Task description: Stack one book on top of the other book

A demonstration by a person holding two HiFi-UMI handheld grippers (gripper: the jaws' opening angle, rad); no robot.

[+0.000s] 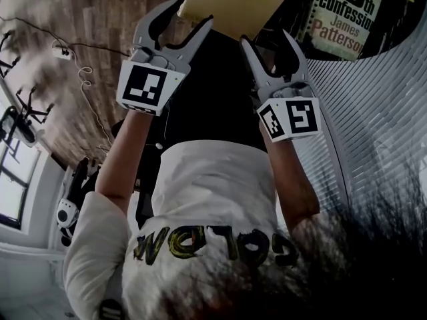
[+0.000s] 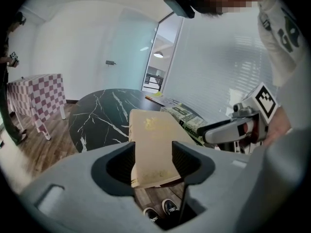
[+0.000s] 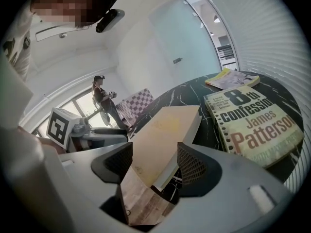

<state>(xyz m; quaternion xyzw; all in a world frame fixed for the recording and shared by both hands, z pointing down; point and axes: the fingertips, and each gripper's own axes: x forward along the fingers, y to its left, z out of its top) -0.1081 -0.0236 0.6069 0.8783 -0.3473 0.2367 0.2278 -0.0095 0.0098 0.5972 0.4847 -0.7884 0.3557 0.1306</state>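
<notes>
Tan book (image 1: 233, 2) on marble table (image 2: 97, 118), beside Patterson paperback (image 3: 252, 125), apart.

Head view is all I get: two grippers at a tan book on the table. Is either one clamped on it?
Observer: No. In the left gripper view, the grey left gripper has its jaws apart, and the tan rectangular book shows in the gap.
Operator: And the right one?
Observer: Same for the grey right gripper: jaws apart, with the book's near corner in the gap.
Operator: Is the book fully on the table?
Observer: No. Its near end overhangs the edge of the dark marble round table, and wood floor shows below it.
</notes>
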